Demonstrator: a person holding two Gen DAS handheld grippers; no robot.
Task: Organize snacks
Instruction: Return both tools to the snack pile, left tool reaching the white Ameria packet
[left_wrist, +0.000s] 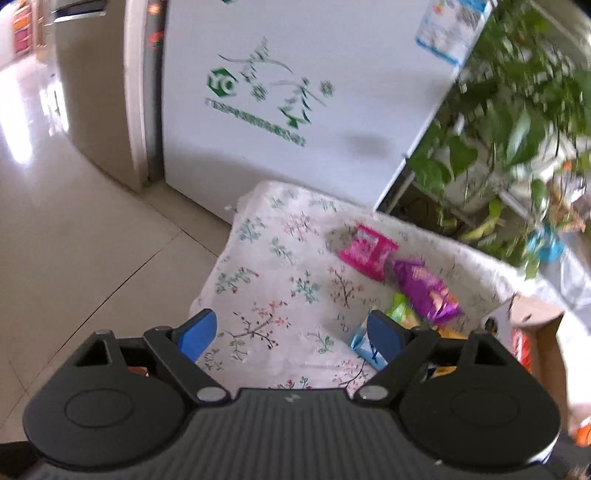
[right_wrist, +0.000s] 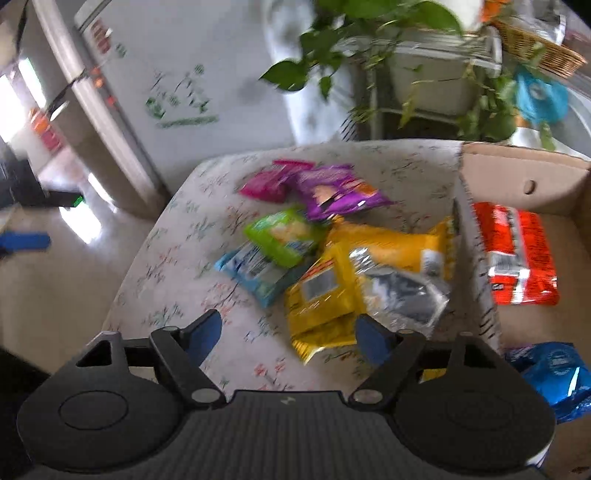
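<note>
Looking along the left gripper (left_wrist: 290, 334): jaws spread wide, grasping nothing, poised above the floral-covered tabletop (left_wrist: 266, 258). Pink packet (left_wrist: 367, 251) and purple packet (left_wrist: 424, 291) lay side by side near the far edge, the purple one's long axis slanting toward the lower right.

Seen from the right gripper (right_wrist: 290, 334): jaws parted, clear of the yellow packet (right_wrist: 325, 295) just ahead. Heaped mid-tabletop: green packet (right_wrist: 282, 236), light-blue packet (right_wrist: 251, 271). Orange packet (right_wrist: 515, 254) lay lengthwise, near-to-far, inside the cardboard box (right_wrist: 517, 173) on the right.

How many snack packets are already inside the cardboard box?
2 visible: an orange-red packet on the cardboard box floor, and a blue packet nearer the camera. Others may be hidden.
</note>
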